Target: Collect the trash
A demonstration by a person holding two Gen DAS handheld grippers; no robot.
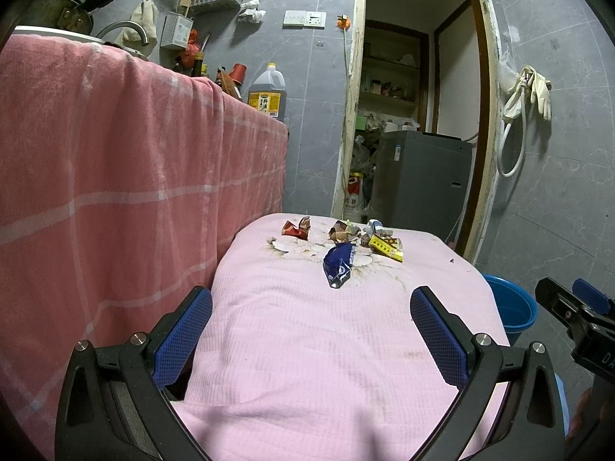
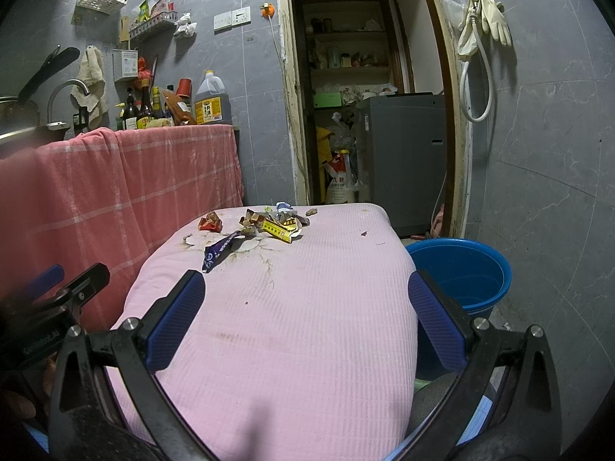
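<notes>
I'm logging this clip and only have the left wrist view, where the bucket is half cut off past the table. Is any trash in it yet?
Observer: The right wrist view shows the blue bucket almost whole, on the floor by the table's right side. The part of its inside that shows holds no trash.
Operator: And the right claw? I only get a sliver of it at my edge.
Observer: The right claw is open and holds nothing. It is over the near part of the table, well short of the pile of wrappers at the far end.
</notes>
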